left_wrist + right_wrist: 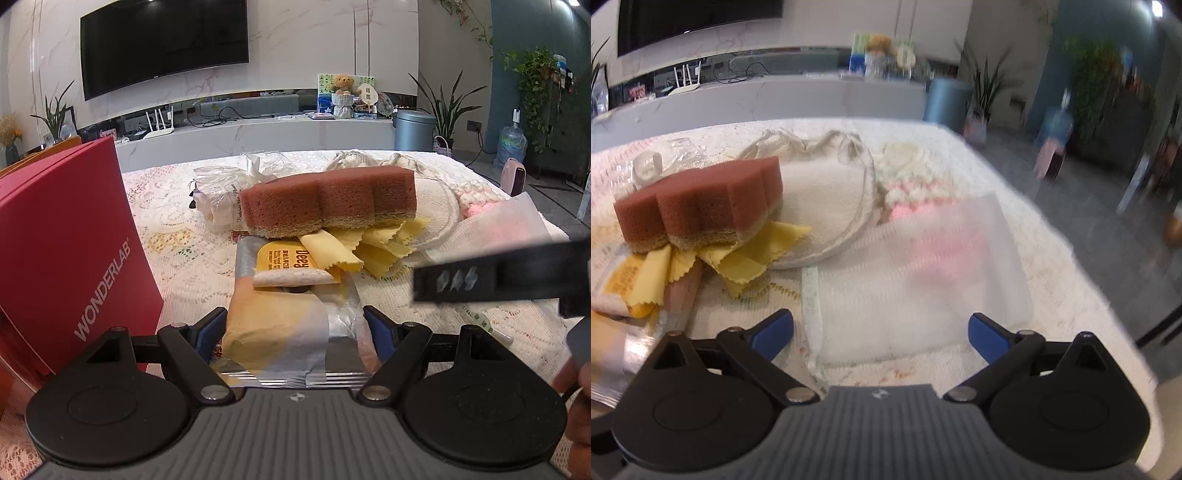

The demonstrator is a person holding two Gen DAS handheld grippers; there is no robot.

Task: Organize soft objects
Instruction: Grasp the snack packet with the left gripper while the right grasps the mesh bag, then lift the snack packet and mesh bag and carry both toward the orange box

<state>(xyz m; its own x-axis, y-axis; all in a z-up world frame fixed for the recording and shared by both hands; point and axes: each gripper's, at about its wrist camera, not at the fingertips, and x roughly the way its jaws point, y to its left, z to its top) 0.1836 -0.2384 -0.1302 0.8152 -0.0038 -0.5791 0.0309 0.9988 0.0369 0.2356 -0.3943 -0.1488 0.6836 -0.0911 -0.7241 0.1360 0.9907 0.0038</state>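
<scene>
Left hand-held gripper (295, 332) clamped on a foil wipes packet (280, 325), near centre of the surface (162, 206). Right hand-held gripper (881, 332) spread wide, holding nothing, over a white mesh bag (916, 280). Brown sponge (328, 206) sits atop yellow cloths (373, 243); cream pouch (827, 206) and pink-white knit (908, 192) lie beyond. Red WONDERLAB box (66, 251) stands left. Judgement: sorting barely begun, pile still heaped together

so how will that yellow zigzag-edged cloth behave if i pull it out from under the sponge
The yellow cloth already lies in soft folds, so it is probably floppy and light. The sponge rests on it, so pulling may drag or tip the sponge.
</scene>
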